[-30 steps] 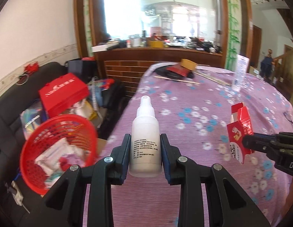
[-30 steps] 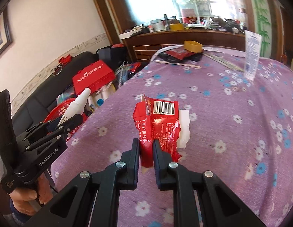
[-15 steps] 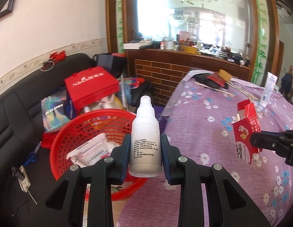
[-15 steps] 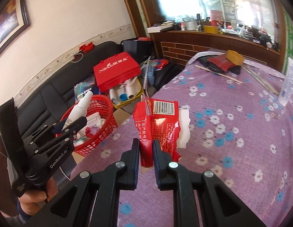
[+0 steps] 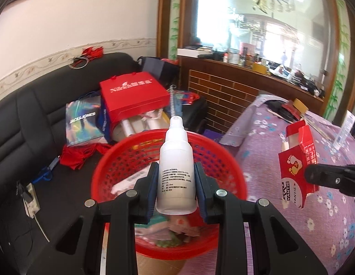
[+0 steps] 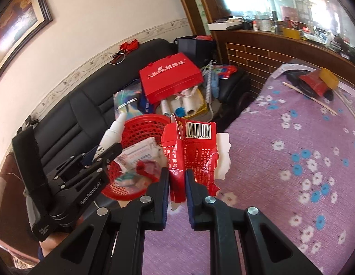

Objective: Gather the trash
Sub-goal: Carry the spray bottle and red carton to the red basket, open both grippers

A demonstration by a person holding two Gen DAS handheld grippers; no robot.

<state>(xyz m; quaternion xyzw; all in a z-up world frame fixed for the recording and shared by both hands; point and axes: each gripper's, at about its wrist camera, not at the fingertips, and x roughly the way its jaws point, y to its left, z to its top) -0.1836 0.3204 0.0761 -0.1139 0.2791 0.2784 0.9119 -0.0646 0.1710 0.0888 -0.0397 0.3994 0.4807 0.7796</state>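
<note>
Both hands have swung toward the red basket (image 5: 131, 155); the left gripper (image 5: 176, 183) pinches the spray bottle (image 5: 176, 160) over it, while the right gripper (image 6: 177, 183) pinches the torn red carton (image 6: 189, 146), which sits near the rim and could drop outside.

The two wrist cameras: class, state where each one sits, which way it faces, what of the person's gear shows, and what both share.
Left wrist: sits behind the left gripper, facing down onto the red basket; its fingers clamp a white bottle.
Right wrist: sits behind the right gripper, facing the purple table; its fingers clamp a red carton; a hand shows.
Shared: basket, bottle, carton, red bag, sofa.
</note>
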